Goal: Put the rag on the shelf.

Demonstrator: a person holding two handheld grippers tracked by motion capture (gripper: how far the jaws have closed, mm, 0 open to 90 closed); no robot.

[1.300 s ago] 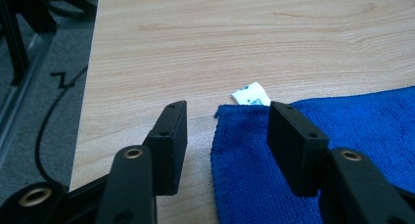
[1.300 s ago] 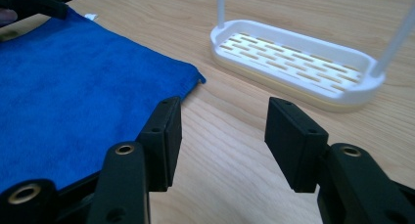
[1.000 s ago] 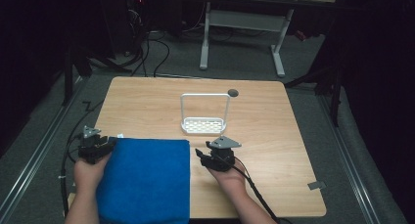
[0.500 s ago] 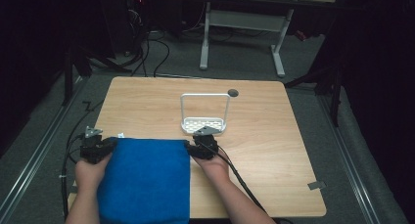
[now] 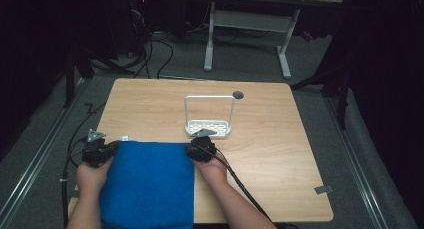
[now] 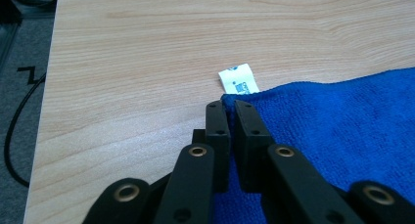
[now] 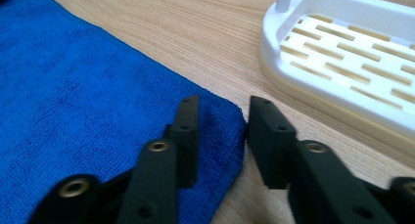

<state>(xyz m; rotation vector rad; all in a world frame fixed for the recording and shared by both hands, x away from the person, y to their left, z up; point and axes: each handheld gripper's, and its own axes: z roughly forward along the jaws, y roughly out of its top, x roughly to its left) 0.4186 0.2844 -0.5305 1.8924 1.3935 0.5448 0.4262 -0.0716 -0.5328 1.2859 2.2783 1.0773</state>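
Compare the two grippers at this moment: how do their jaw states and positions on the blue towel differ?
The left gripper has its jaws pinched shut on the blue towel at the far left corner, beside the white tag. The right gripper has its jaws open, straddling the far right corner without clamping it. The right gripper sits close to the white rack; the left gripper is far from it. Both are low at the towel's far edge.

The wooden table (image 5: 280,154) stands on grey carpet floor (image 5: 370,139) in a dark room. Beyond the table's far edge stands a desk frame with white legs (image 5: 250,34). Black cables (image 5: 150,49) lie left of that frame.
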